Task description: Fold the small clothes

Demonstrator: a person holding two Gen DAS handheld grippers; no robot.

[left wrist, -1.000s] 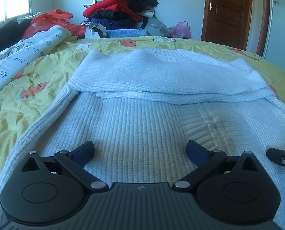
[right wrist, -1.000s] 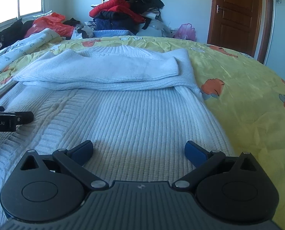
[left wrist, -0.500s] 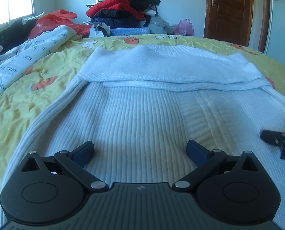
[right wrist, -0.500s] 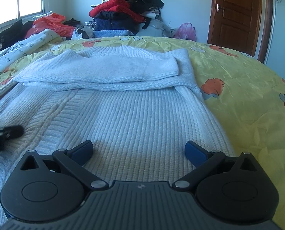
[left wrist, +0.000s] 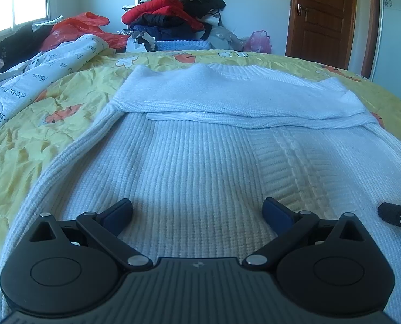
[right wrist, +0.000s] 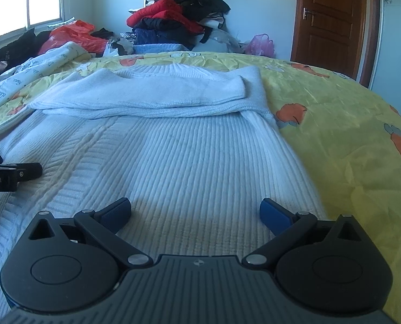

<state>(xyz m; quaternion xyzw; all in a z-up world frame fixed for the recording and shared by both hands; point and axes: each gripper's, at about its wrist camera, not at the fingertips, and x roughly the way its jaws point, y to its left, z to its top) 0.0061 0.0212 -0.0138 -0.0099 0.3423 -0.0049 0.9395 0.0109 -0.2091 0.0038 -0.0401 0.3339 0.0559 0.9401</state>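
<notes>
Your left tool (left wrist: 197, 210) has its two blue-tipped fingers spread wide with nothing between them, poised low over the near hem of the white ribbed sweater (left wrist: 200, 167). Your right tool (right wrist: 195, 210) is spread just as wide and holds nothing, over the same sweater (right wrist: 179, 162) toward its right-hand side.

The sweater lies flat on the bed, on a yellow bedspread (right wrist: 349, 135) printed with orange shapes. Its body runs from 6 o'clock up to the middle of both wrist views, and the sleeves are folded across the chest in a band at 12 o'clock. A vertical cable-knit stripe runs down the front; in the left wrist view it lies toward 3 o'clock from your fingers, in the right wrist view toward 9 o'clock.

In the left wrist view, part of the right tool shows at the edge at 4 o'clock, low over the knit. In the right wrist view, part of the left tool shows at 9 o'clock.

Beyond the bed, at 12 o'clock, a pile of clothes (left wrist: 173, 13) is heaped against the wall, and a brown door (right wrist: 332, 19) stands at 1 o'clock.
</notes>
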